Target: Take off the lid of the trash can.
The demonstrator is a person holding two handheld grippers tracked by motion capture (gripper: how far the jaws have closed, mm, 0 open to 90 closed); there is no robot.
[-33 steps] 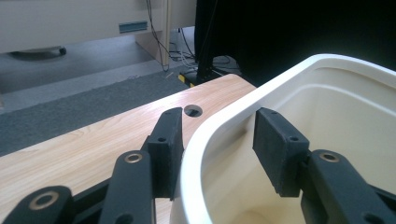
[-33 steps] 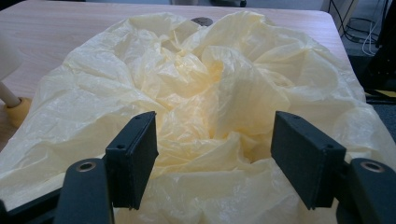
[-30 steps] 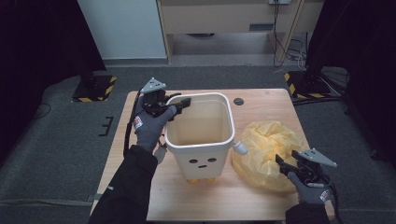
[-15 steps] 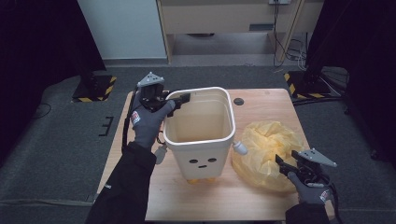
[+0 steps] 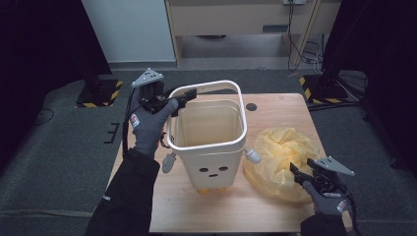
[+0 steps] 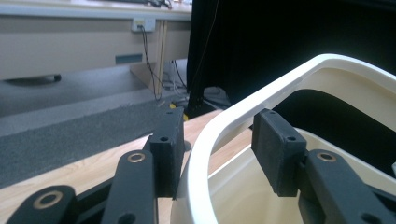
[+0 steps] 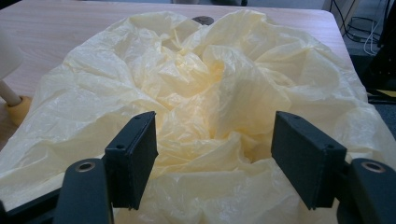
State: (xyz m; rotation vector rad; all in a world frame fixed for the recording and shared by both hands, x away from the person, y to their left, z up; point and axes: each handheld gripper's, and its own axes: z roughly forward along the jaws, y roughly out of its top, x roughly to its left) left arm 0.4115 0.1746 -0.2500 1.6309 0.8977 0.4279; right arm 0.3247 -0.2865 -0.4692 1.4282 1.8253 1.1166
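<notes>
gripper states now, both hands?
Left gripper: jaws astride the bin's white ring, one pad touching; a firm grip cannot be told.
Right gripper: open, over the yellow bag.

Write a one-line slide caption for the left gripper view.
Left gripper straddling the raised white plastic rim ring of a cream bin.

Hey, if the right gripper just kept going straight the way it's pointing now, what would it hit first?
Most likely the crumpled yellow plastic bag. The right gripper has its jaws open and aims at the bag's folds, which lie right ahead of the pads on the wooden table. How small the gap is remains hard to judge.
</notes>
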